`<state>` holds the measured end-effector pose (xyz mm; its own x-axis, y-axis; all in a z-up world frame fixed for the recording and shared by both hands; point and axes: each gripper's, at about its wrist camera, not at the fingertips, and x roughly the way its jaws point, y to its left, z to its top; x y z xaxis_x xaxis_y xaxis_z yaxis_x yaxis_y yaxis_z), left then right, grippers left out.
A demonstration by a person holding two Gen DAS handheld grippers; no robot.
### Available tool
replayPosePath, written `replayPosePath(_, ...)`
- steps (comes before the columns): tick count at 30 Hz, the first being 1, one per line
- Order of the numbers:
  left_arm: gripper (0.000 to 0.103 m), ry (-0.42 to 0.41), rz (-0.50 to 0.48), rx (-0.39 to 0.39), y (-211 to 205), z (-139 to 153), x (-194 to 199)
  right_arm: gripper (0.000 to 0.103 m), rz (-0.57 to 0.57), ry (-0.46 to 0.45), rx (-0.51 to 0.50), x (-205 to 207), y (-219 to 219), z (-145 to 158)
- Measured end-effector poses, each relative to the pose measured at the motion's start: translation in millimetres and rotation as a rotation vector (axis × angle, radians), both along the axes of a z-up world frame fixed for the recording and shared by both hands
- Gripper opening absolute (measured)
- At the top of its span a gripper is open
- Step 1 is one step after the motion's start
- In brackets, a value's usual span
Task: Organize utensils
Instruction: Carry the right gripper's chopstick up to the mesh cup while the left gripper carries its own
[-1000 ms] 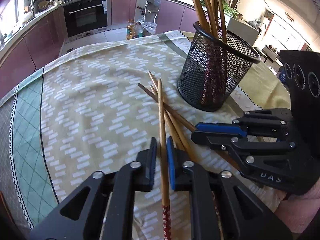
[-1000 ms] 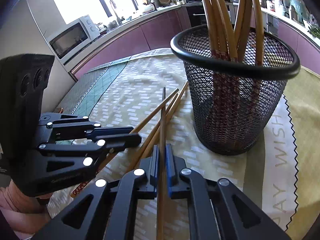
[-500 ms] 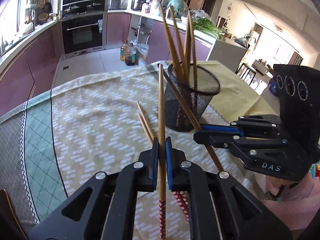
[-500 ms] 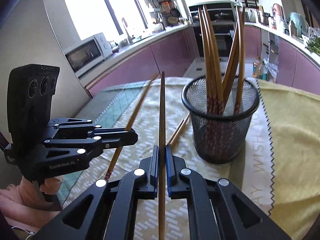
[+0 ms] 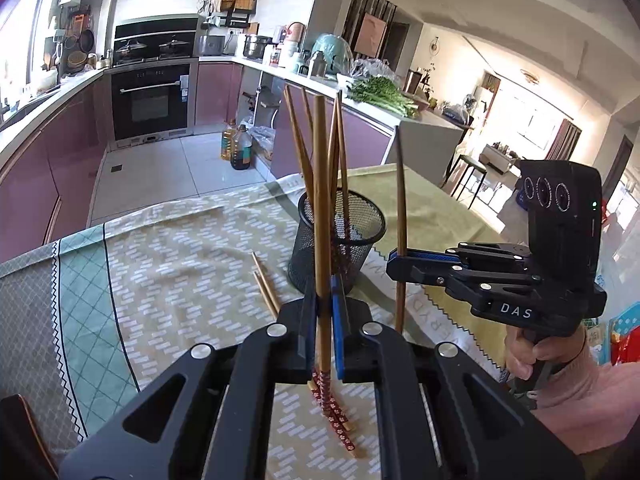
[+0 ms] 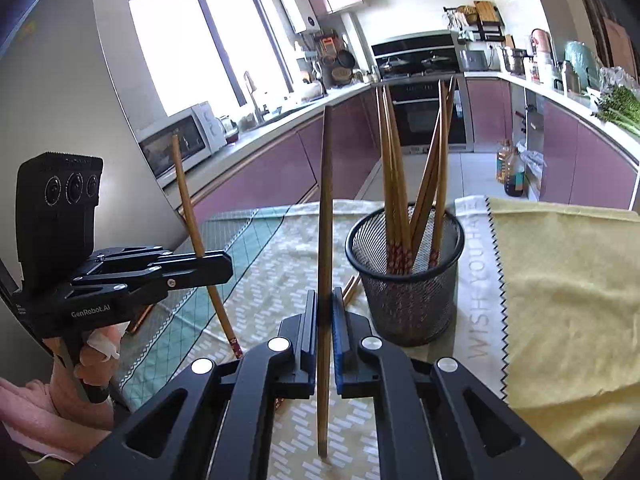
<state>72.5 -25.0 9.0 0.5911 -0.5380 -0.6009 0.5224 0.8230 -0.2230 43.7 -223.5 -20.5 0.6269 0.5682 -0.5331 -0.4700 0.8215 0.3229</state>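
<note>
Both grippers, left (image 5: pixel 323 312) and right (image 6: pixel 325 316), are each clamping 1 chopstick (image 5: pixel 320 200); several are standing in the mesh cup (image 6: pixel 404 280), 2 lying on the worktop (image 5: pixel 180 260).

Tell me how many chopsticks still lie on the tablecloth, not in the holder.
2 visible: both lie side by side on the tablecloth just left of the mesh holder, one beside the other. The grippers hide their middles; more could be underneath.

- Chopsticks (image 6: pixel 434 184): tan bamboo, red ends with pale flowers.
- Mesh holder (image 6: pixel 404 292): black.
- Tablecloth (image 5: pixel 192 264): beige with white dashes (green lattice band at its left edge).
- Towel (image 6: pixel 568 280): plain yellow.
- Gripper pads (image 5: pixel 337 320): blue.
</note>
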Motion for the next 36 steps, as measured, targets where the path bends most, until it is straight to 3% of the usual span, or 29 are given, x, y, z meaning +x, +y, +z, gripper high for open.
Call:
replayPosePath(20,0.007,-0.058,0.0,-0.068,-6,25,12,0.006,-0.033,-0.118,0.015,-3,-15,41)
replayPosePath(36,0.007,-0.123,-0.009,-0.072,-24,47,22,0.006,-0.049,-0.202,0.005,-3,-22,70)
